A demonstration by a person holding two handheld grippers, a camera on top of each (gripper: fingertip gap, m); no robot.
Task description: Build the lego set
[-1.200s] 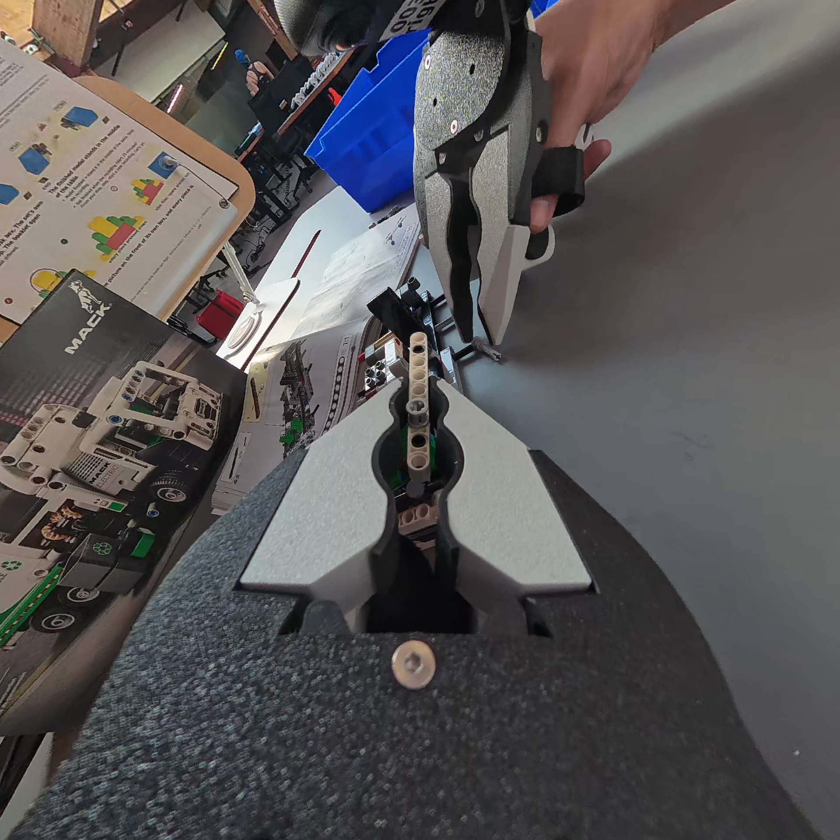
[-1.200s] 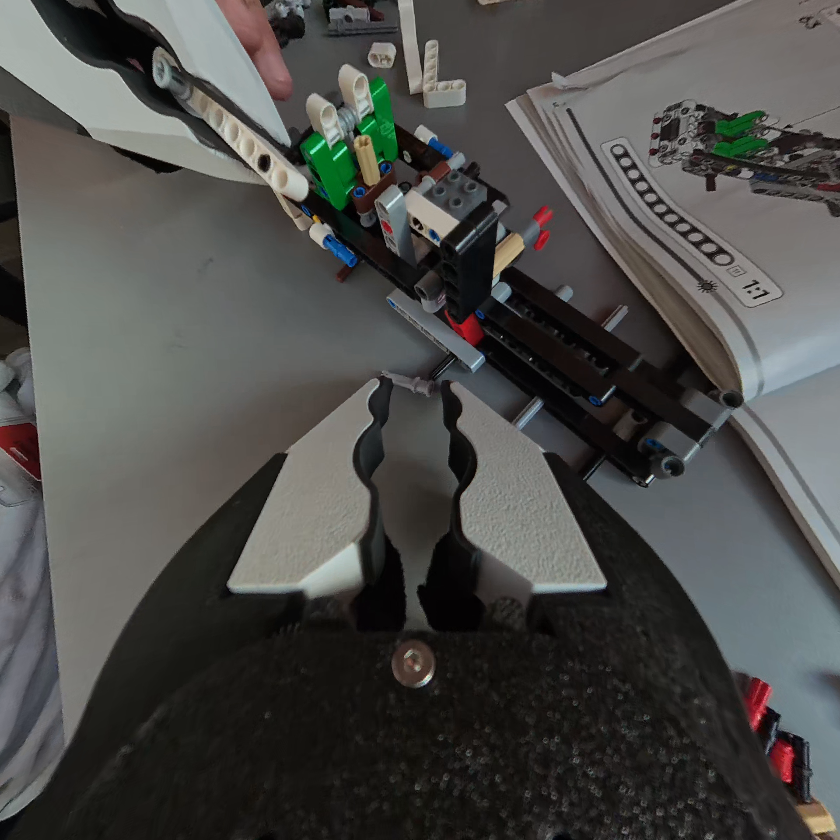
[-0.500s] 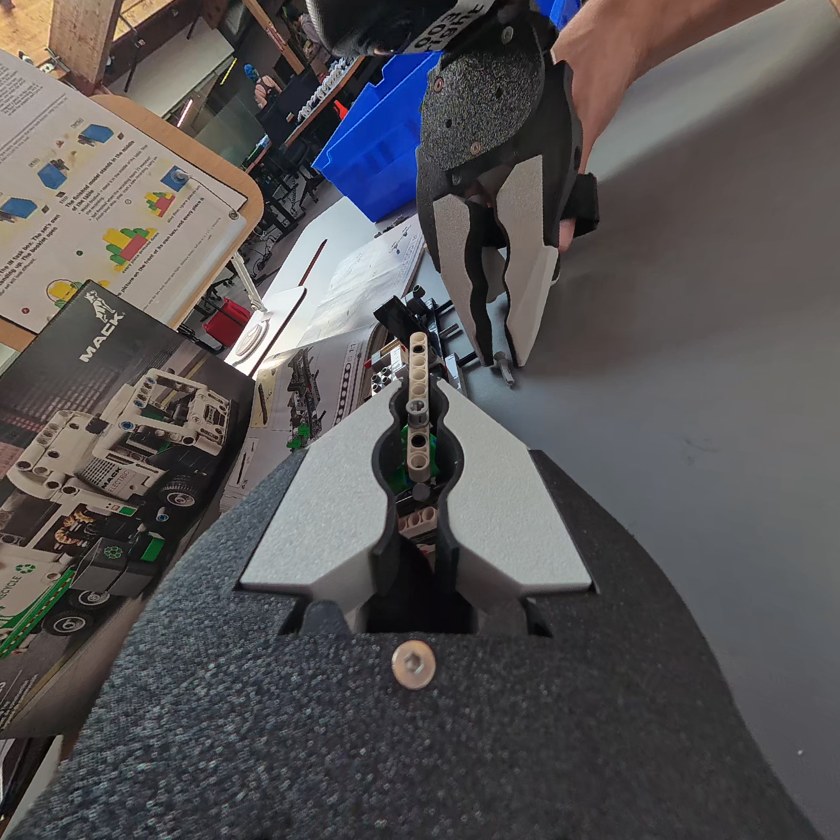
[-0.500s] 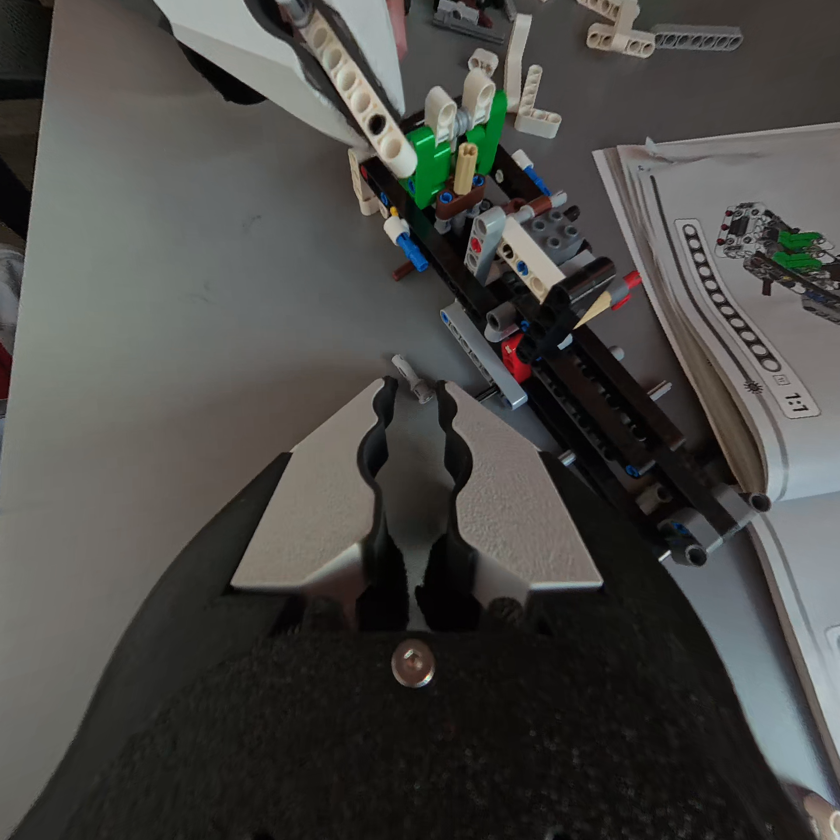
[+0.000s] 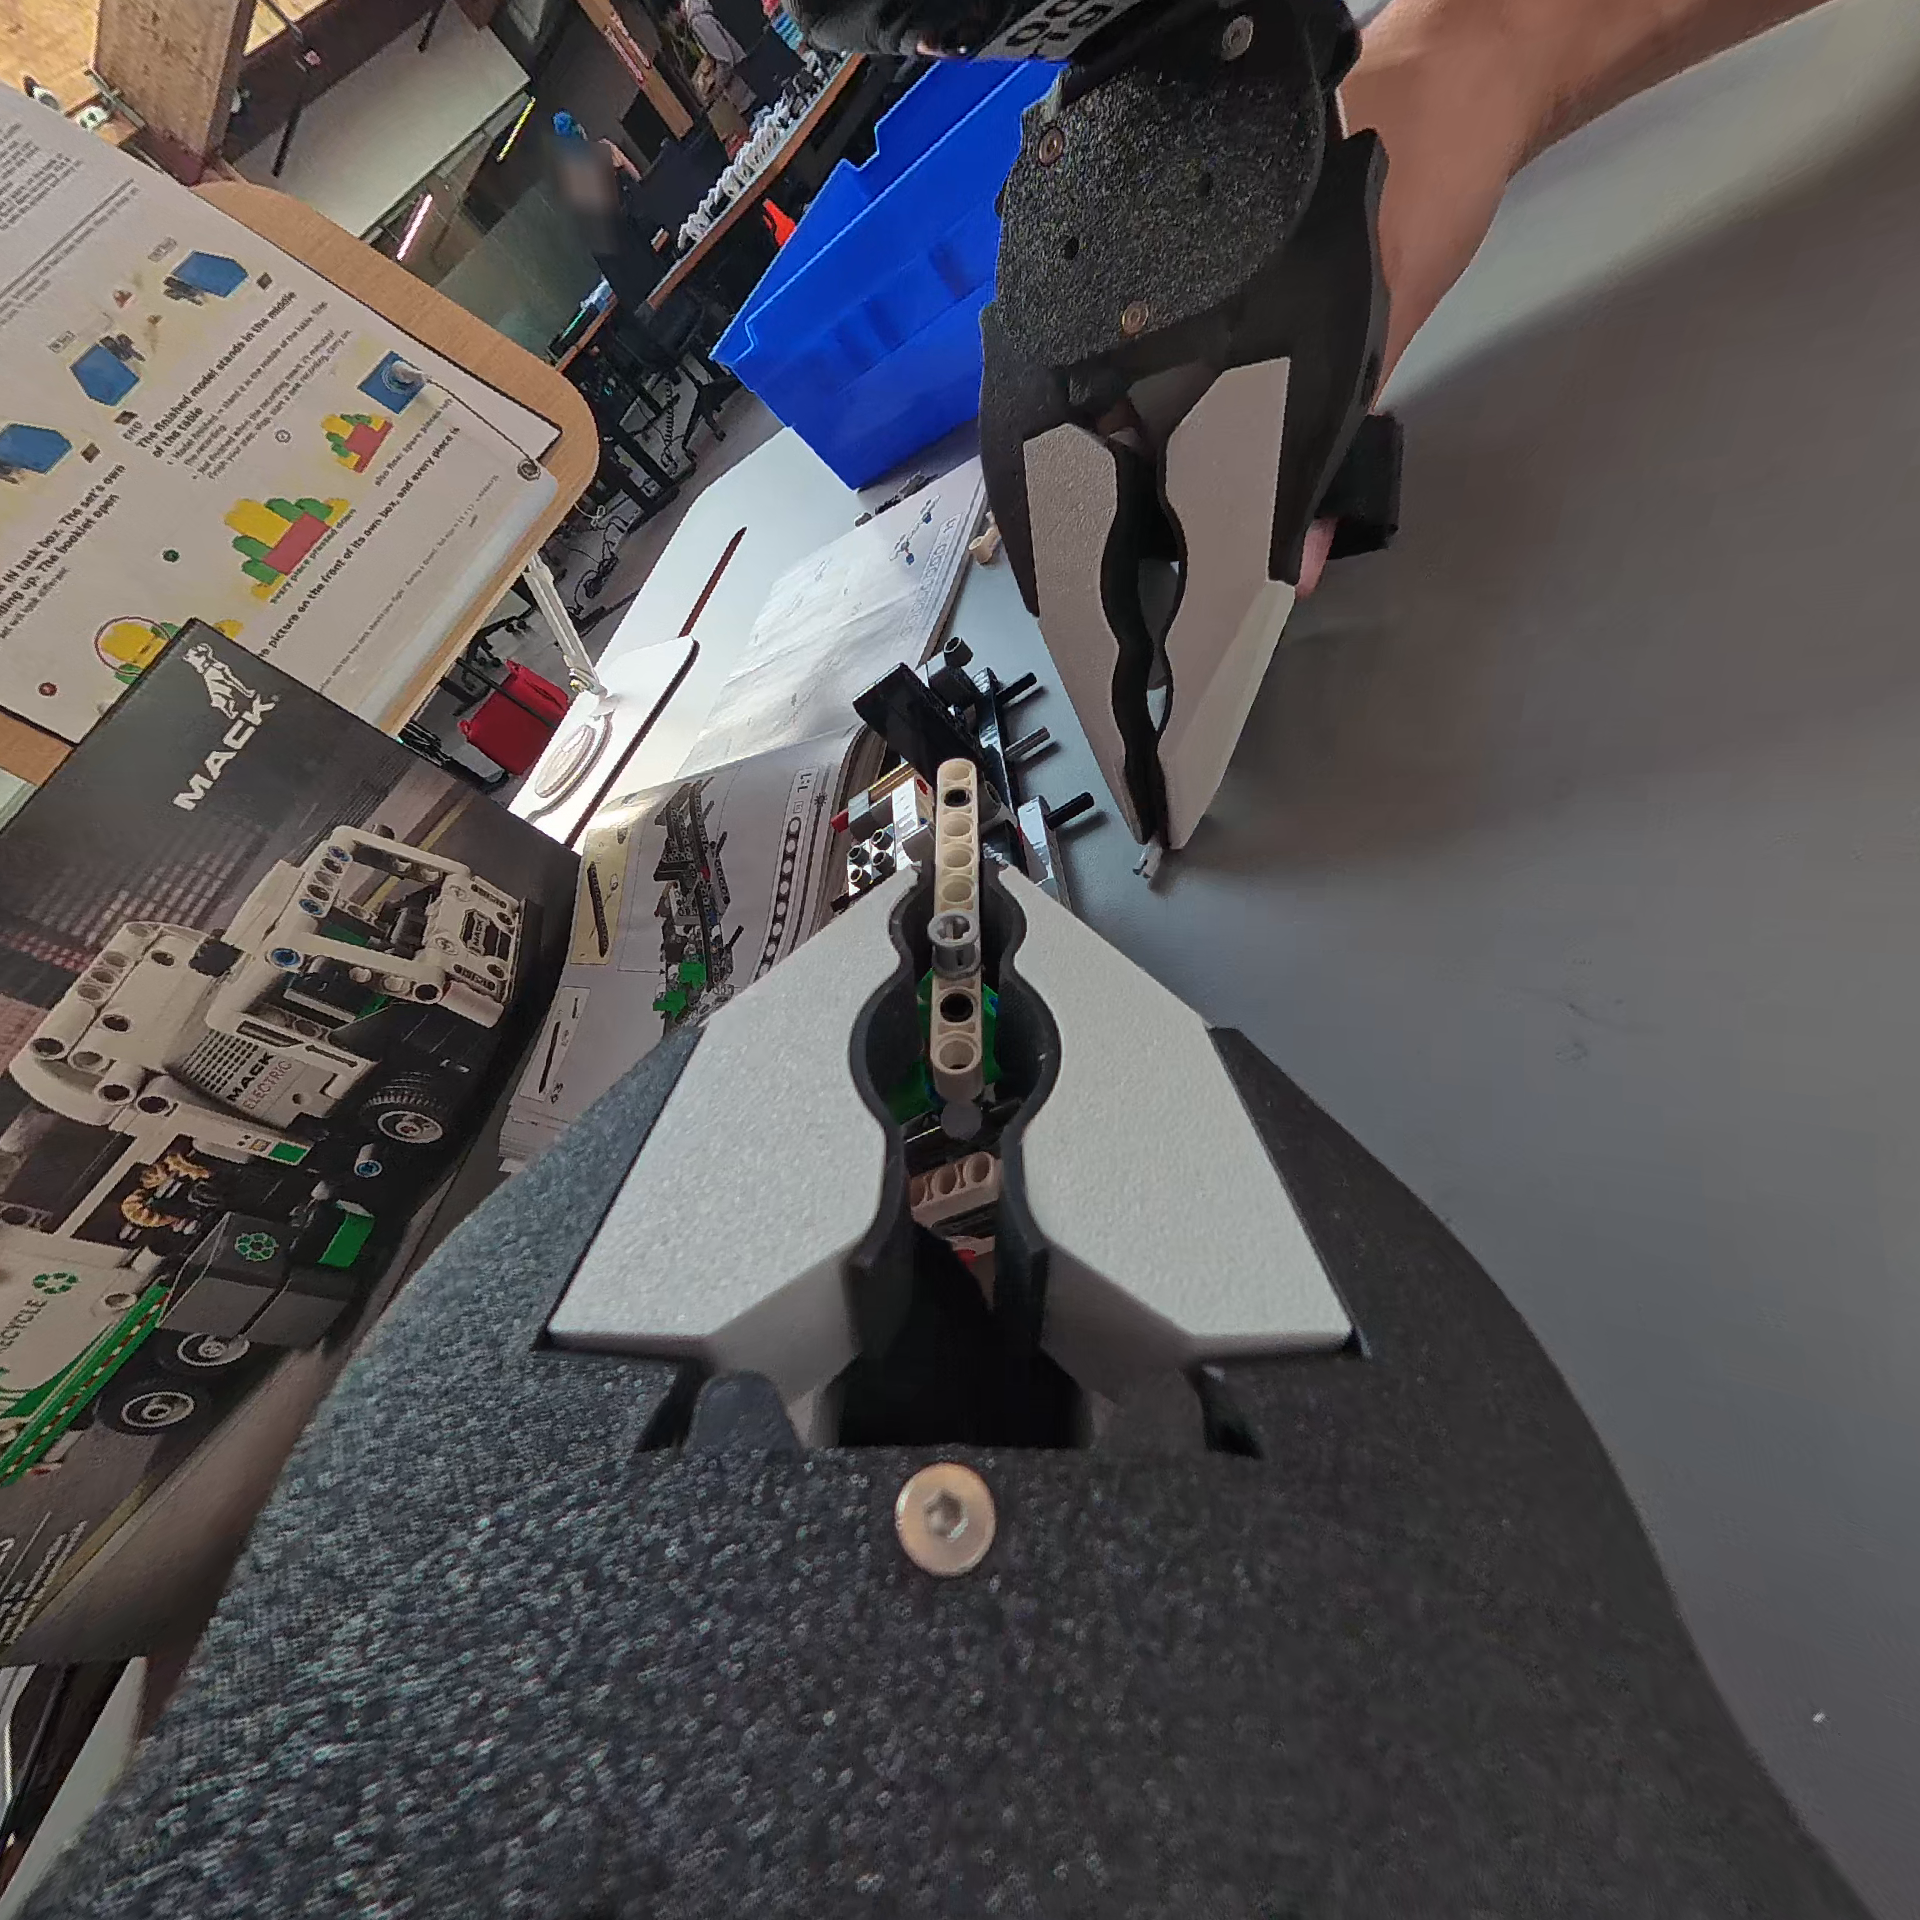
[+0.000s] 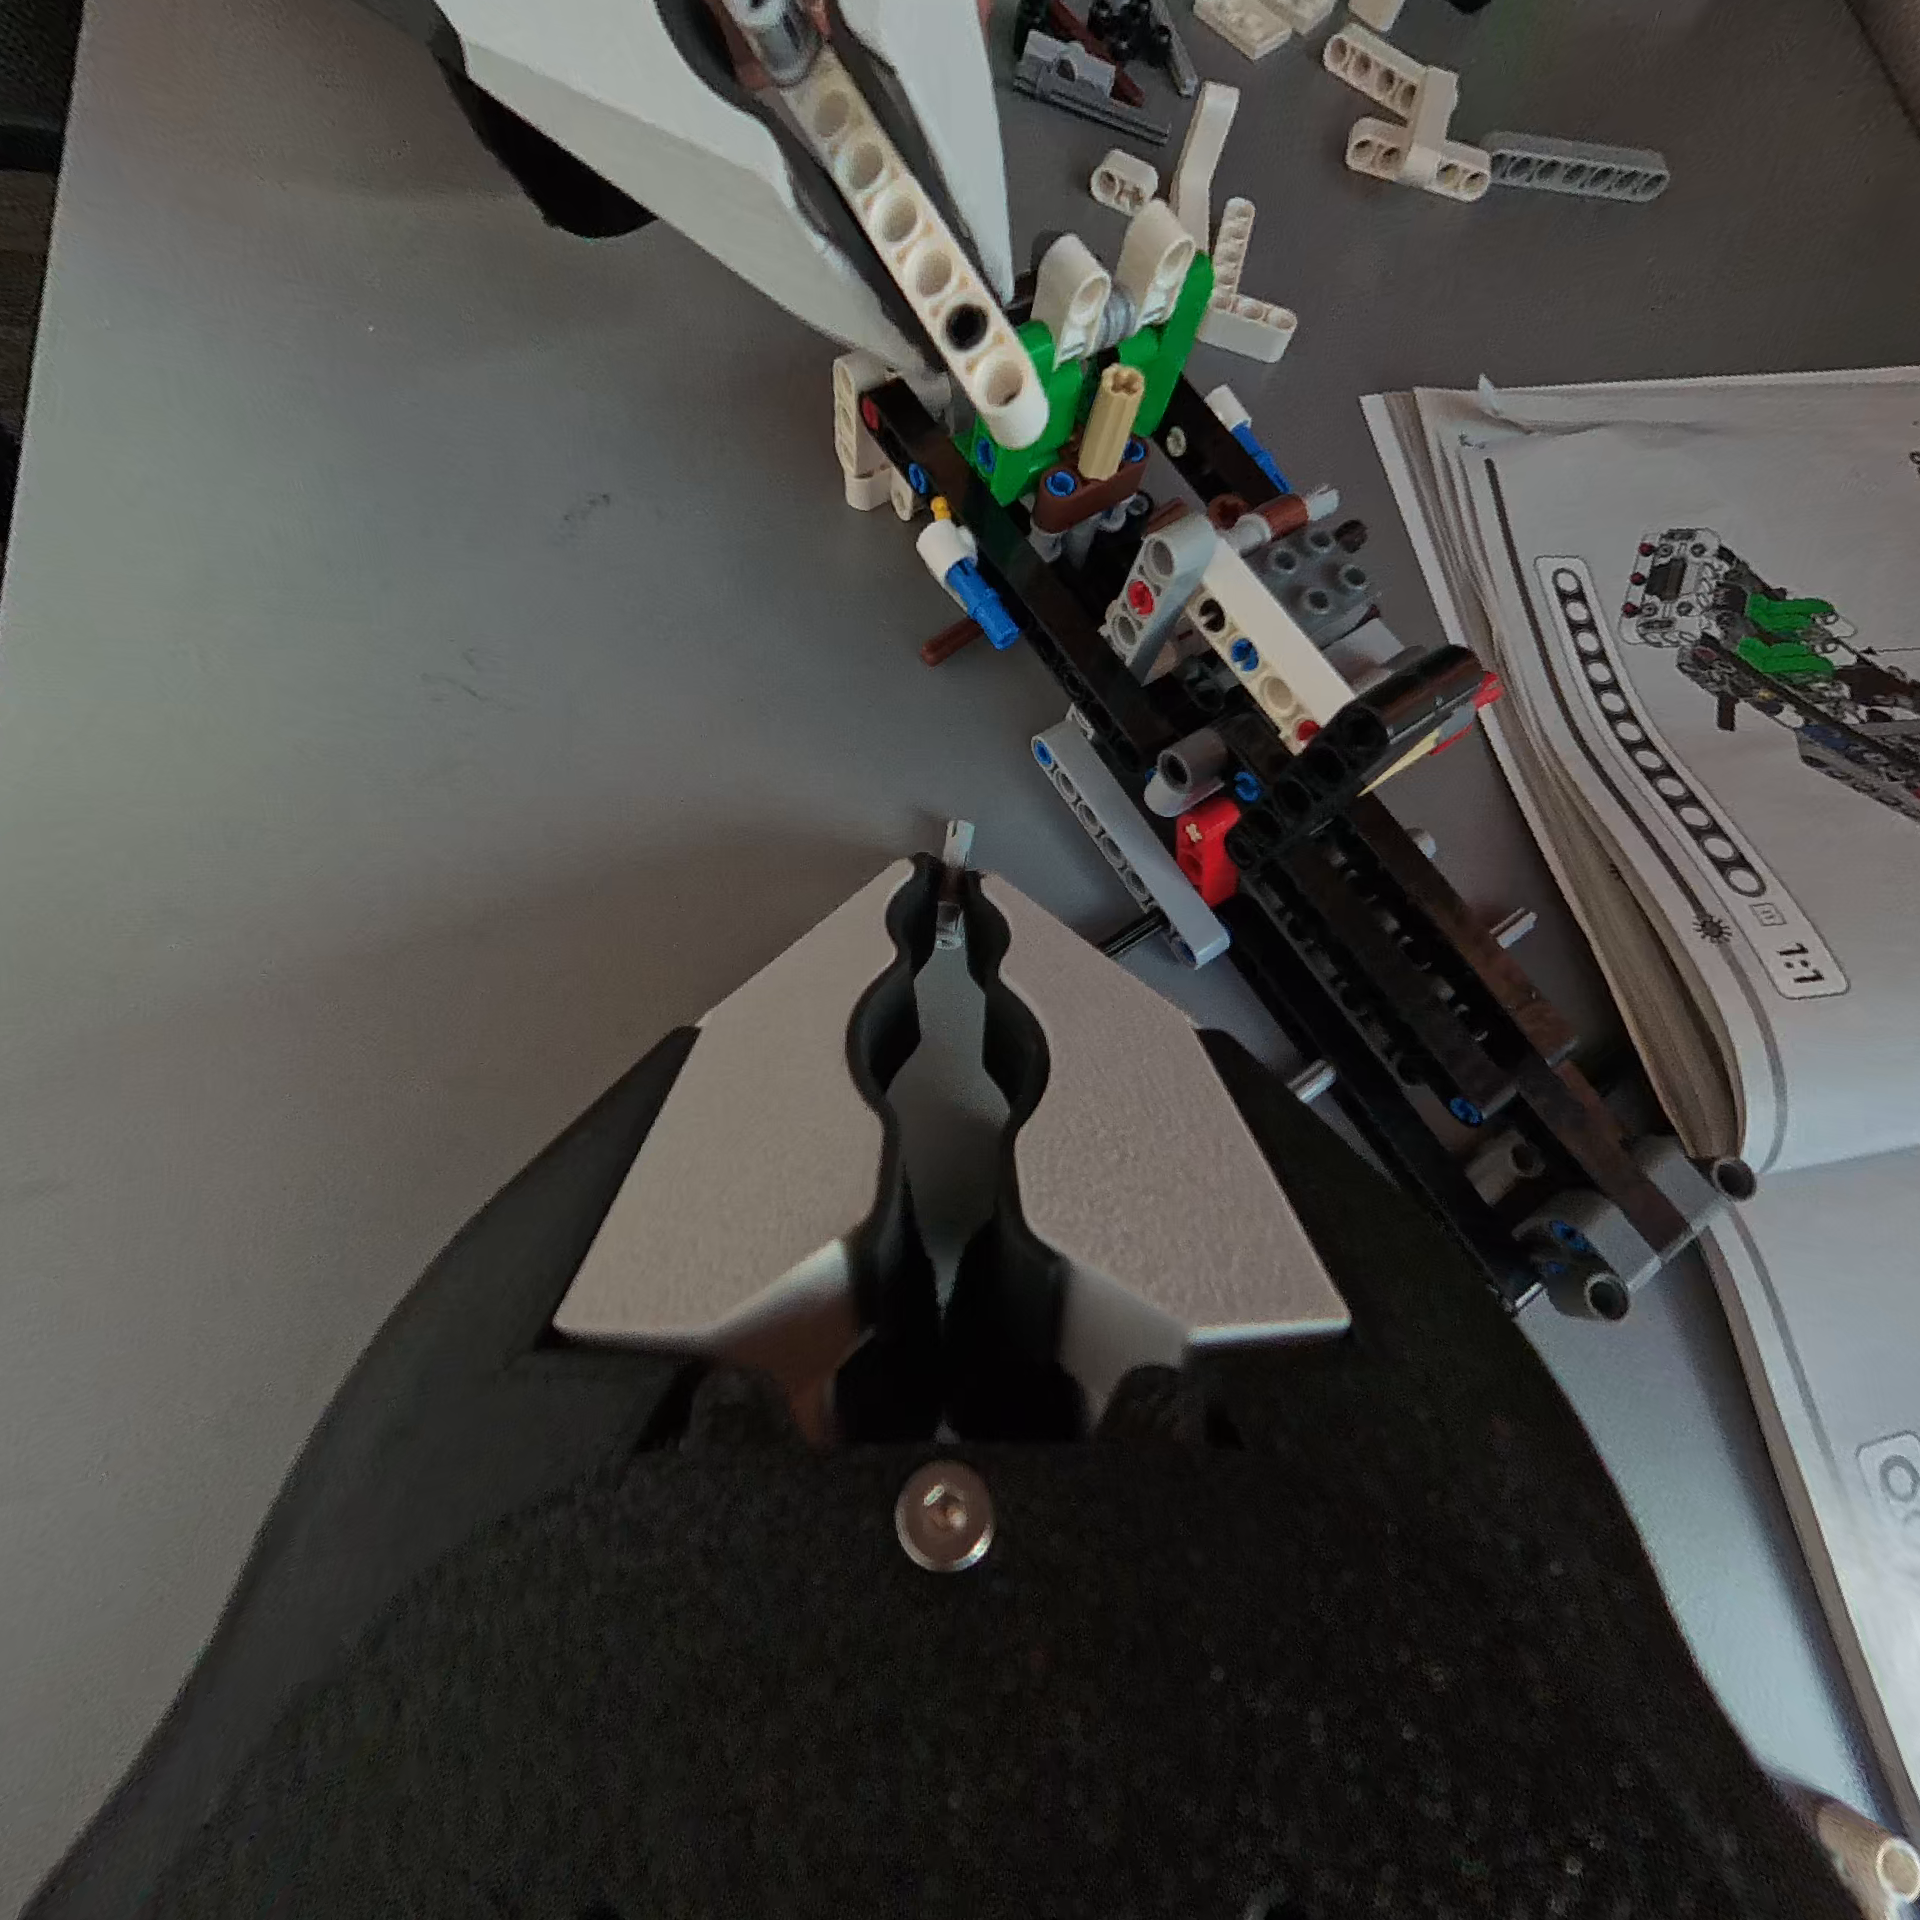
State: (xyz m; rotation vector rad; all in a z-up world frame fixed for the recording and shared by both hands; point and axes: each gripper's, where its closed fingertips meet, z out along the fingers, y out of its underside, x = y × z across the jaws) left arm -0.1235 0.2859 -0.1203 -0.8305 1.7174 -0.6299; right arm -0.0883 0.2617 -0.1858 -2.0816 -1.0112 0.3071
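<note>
Right gripper (image 6: pixel 948 883): jaws nearly closed, pinching a small light-grey plastic pin (image 6: pixel 954 844) at their tips, low over the grey bench (image 6: pixel 416 727); left gripper (image 5: pixel 954 914): jaws clamped on a cream perforated lego beam (image 5: pixel 954 831); the black, green and white partly built truck chassis (image 6: pixel 1195 665) lies on the bench beside the open paper instruction booklet (image 6: pixel 1714 727).

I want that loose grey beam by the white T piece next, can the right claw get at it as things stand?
Probably not yet: the right claw is shut on a small grey pin, and the chassis lies between it and the grey beam.
</note>
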